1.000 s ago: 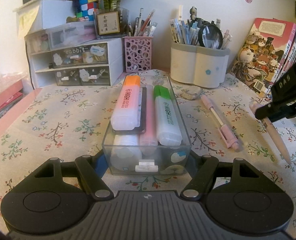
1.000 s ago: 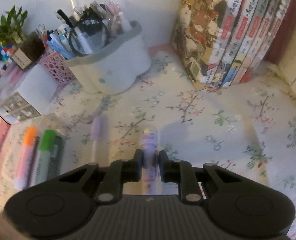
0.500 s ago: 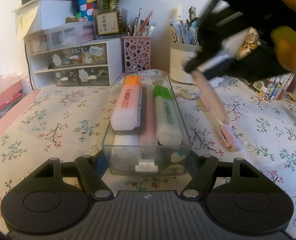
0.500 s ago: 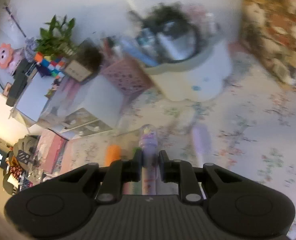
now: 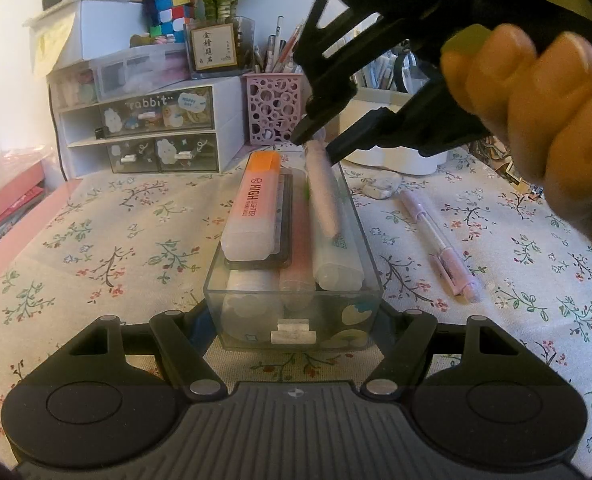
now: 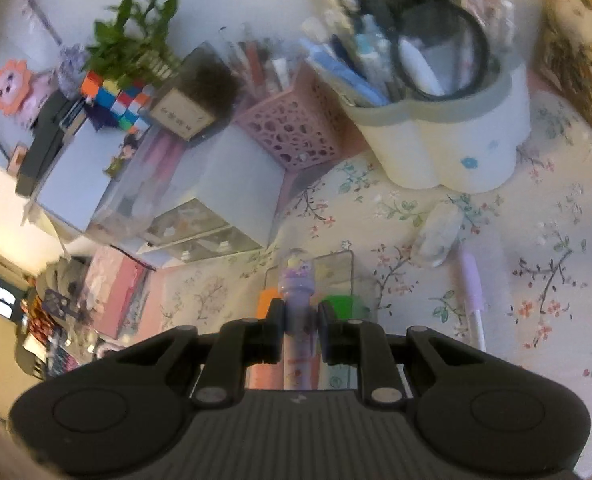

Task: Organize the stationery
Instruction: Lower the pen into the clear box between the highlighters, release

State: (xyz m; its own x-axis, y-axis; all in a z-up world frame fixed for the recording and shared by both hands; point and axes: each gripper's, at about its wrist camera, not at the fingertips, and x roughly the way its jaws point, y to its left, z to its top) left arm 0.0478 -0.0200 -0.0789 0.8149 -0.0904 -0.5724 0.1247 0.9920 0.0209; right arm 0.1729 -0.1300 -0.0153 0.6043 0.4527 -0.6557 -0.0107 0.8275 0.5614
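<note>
A clear plastic box [image 5: 216, 292] sits on the floral cloth, held at its near end between the fingers of my left gripper [image 5: 294, 326]. It holds an orange highlighter [image 5: 252, 204], a green highlighter [image 5: 336, 256] and other pens. My right gripper [image 5: 316, 140] is shut on a purple pen [image 5: 322, 188] and holds it slanted over the box, its lower end above the green highlighter. In the right wrist view the right gripper [image 6: 300, 316] clamps the purple pen [image 6: 296, 300] above the box. A second purple pen [image 5: 440, 240] lies on the cloth right of the box.
A white drawer unit [image 5: 144, 136], a pink perforated pen cup [image 5: 274, 108] and a white pen holder [image 6: 444, 140] full of pens stand behind the box. A small eraser [image 5: 382, 184] lies near the white holder. Books stand at the far right.
My right gripper has carried the purple pen from the right side of the cloth up and leftwards to above the box. The left gripper and the box have not moved.
</note>
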